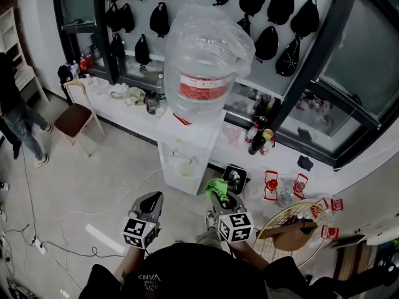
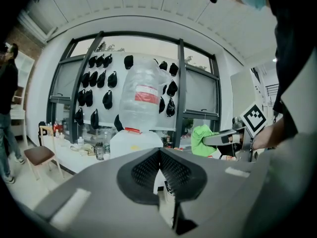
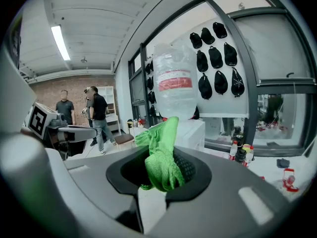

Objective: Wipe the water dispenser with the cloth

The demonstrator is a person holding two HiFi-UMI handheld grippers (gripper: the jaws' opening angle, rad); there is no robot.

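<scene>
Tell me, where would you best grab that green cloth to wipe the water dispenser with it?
By its bunched middle, as the right gripper holds it: fingers shut across the folds from behind, leaving a loose end of the green cloth poking forward toward the water dispenser. It is limp, so a bunch probably holds better than an edge.

Bright daylight through windows; fisheye edges, dark vignette.

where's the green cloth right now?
The green cloth is clamped in the right tongs, low centre in the head view, just in front of the white water dispenser, with the shut left tongs to its left.
</scene>
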